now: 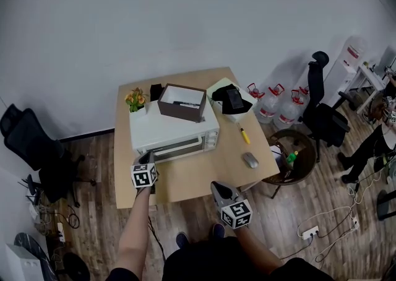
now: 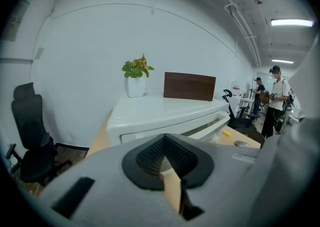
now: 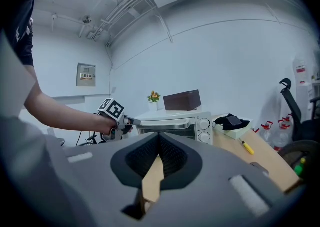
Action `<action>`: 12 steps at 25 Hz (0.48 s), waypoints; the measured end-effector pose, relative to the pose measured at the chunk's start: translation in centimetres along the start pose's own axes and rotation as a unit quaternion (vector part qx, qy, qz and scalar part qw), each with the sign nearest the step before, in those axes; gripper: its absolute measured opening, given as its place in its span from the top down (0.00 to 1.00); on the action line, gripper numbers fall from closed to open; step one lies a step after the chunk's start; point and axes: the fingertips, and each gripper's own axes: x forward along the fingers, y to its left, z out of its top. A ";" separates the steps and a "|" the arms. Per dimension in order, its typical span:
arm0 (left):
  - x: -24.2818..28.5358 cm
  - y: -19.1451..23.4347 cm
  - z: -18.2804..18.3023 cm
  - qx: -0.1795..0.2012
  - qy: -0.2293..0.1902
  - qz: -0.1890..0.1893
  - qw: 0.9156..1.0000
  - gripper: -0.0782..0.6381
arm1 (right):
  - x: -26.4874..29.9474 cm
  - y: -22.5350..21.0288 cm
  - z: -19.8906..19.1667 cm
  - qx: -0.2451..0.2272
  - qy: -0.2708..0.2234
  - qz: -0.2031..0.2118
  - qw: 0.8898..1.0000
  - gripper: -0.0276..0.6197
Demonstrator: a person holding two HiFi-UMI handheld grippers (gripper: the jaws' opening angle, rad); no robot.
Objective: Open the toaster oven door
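Note:
A white toaster oven [image 1: 176,132] stands on the wooden table [image 1: 198,177] with its glass door [image 1: 180,148] up and facing me. My left gripper [image 1: 147,156] sits at the oven's front left corner, jaws shut with nothing in them. In the left gripper view the oven [image 2: 165,116] fills the space just beyond the closed jaws [image 2: 167,168]. My right gripper [image 1: 217,186] hangs over the table's near edge, apart from the oven, and is also shut and empty. In the right gripper view, past that gripper's own jaws [image 3: 157,168], the left gripper [image 3: 122,119] reaches the left end of the door handle [image 3: 167,126].
A brown box [image 1: 181,101] and a potted plant [image 1: 136,99] rest on the oven. A black object on a green pad [image 1: 231,98], a yellow pen [image 1: 245,135] and a mouse [image 1: 250,159] lie to its right. Office chairs [image 1: 322,116], water bottles [image 1: 272,103] and floor cables surround the table.

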 end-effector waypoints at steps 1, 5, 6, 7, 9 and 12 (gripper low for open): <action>0.0 0.0 -0.1 0.002 0.002 0.001 1.000 0.89 | 0.0 0.0 0.0 0.000 0.000 -0.001 1.000 0.94; 0.0 0.3 -0.2 -0.013 0.001 0.007 1.000 0.89 | 0.0 -0.6 0.0 0.002 -0.001 -0.005 1.000 0.94; 0.0 0.3 -0.1 -0.016 -0.002 0.008 1.000 0.89 | 0.0 -0.8 0.0 0.003 0.000 -0.008 1.000 0.94; 0.0 0.2 -0.1 -0.016 -0.006 0.008 1.000 0.89 | -0.1 -0.9 -0.1 0.002 0.002 -0.010 1.000 0.94; -0.1 0.1 -0.2 -0.016 -0.014 0.011 1.000 0.89 | -0.2 -1.0 -0.5 -0.001 0.008 -0.012 1.000 0.94; -0.2 0.2 -0.3 -0.019 -0.011 0.014 1.000 0.89 | -0.2 -0.8 -0.8 0.003 0.011 -0.010 1.000 0.94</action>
